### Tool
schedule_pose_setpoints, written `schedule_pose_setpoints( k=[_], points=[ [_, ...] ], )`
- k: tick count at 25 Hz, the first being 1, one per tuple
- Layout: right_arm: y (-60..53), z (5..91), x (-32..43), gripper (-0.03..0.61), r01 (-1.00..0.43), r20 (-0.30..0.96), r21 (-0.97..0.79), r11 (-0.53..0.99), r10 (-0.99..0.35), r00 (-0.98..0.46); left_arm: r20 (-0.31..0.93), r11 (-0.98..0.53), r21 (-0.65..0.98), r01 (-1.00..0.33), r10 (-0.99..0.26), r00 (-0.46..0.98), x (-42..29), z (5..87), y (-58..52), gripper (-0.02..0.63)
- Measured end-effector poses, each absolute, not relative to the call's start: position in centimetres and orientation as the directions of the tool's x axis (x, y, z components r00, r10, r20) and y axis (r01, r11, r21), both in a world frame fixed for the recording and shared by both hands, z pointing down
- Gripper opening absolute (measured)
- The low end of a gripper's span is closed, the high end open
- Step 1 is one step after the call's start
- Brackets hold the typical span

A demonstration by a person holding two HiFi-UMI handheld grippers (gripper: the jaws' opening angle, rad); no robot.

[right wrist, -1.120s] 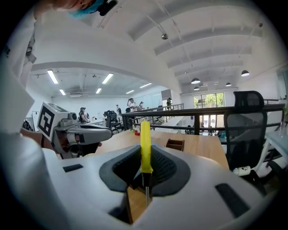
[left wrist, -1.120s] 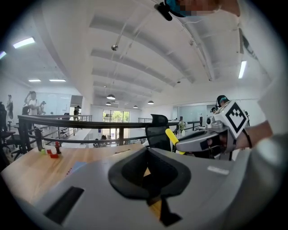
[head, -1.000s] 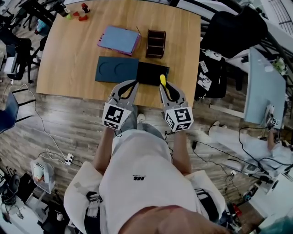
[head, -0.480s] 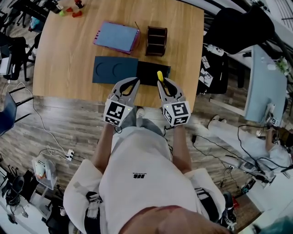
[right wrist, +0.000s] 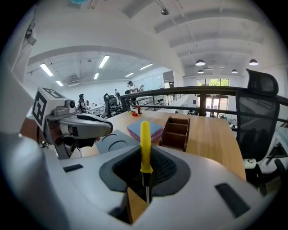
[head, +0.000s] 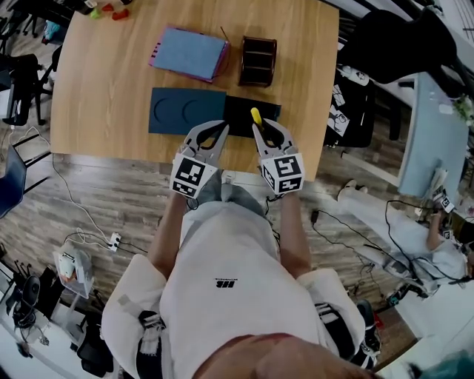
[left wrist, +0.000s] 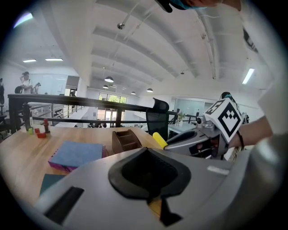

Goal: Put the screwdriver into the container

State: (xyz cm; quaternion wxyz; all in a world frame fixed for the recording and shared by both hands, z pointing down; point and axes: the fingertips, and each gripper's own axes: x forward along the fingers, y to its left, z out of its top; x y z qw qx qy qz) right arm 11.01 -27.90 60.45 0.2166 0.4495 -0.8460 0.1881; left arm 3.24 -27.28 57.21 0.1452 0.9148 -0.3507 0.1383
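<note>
My right gripper [head: 257, 127] is shut on a screwdriver [head: 255, 116] with a yellow handle. The handle sticks out forward past the jaws, over a black mat at the table's near edge. In the right gripper view the screwdriver [right wrist: 145, 144] stands upright between the pads, with its metal shaft running down into the jaws. The container [head: 258, 61] is a dark brown wooden organiser with open compartments; it stands farther back on the table, just ahead of the right gripper. My left gripper [head: 220, 126] hovers beside the right one, shut with nothing in it.
A dark blue tray [head: 187, 111] with two round recesses lies ahead of the left gripper, next to the black mat [head: 241, 112]. A blue and pink notebook [head: 189, 53] sits left of the container. Small toys [head: 104, 9] are at the far left corner. A black chair [head: 392, 41] stands right of the wooden table [head: 104, 74].
Both grippers have edged forward over the table's near edge, a little closer to the container. The screwdriver stays in the right gripper.
</note>
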Motion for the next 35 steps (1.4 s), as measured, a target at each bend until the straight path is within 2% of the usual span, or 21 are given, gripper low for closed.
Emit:
schedule_pose_setpoints(
  k=[35],
  points=[
    [-30.0, 71.9, 9.2, 0.060, -0.809, 0.722, -0.156, 0.567, -0.494, -0.485, 0.423, -0.715, 0.228, -0.661, -0.538, 0.729, 4.0, 61.9, -29.7, 0.005]
  ],
)
